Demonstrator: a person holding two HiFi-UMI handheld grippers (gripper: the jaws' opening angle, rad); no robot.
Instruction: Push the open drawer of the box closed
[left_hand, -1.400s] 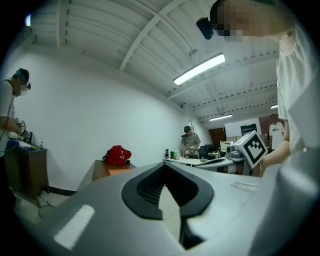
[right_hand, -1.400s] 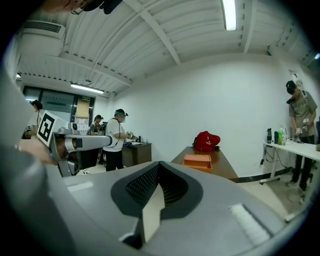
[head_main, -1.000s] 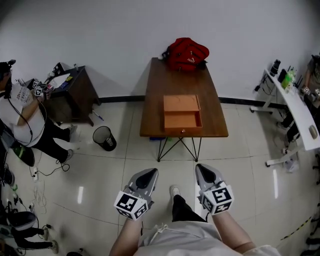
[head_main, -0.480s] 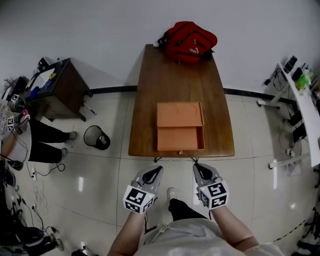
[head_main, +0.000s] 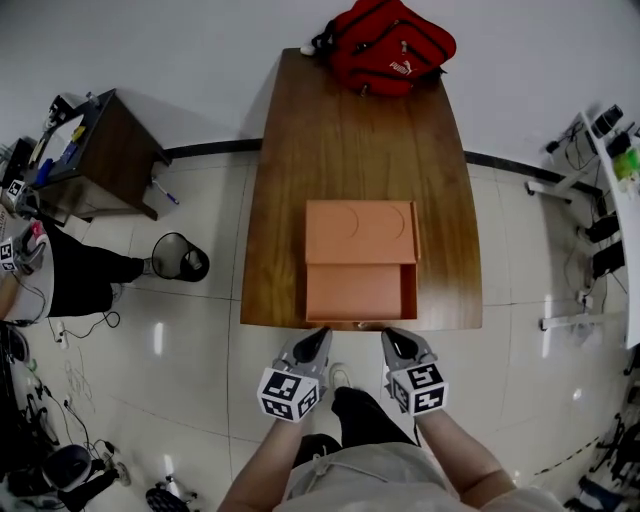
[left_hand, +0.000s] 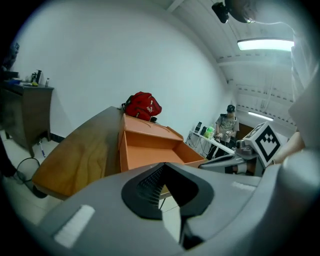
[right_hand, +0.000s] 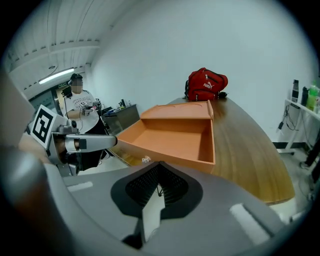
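Note:
An orange box (head_main: 360, 232) lies on the brown table (head_main: 285, 200), with its open drawer (head_main: 358, 292) pulled out toward the table's near edge. The drawer is empty and has a small knob (head_main: 362, 325) on its front. My left gripper (head_main: 316, 340) is shut and sits just before the drawer front's left part. My right gripper (head_main: 392, 338) is shut too, before the right part. Neither touches the drawer. The left gripper view shows the drawer (left_hand: 150, 152) beyond the left gripper (left_hand: 163, 166); the right gripper view shows the drawer (right_hand: 170, 137) beyond the right gripper (right_hand: 159, 167).
A red backpack (head_main: 390, 45) lies at the table's far end by the wall. A dark cabinet (head_main: 95, 150) and a black bin (head_main: 172, 257) stand to the left, with a seated person (head_main: 45, 275) near them. A white desk (head_main: 622, 160) is at the right.
The view has closed in on the table. Both grippers have moved from over the floor up to the table's near edge, just before the drawer front. The drawer has not moved.

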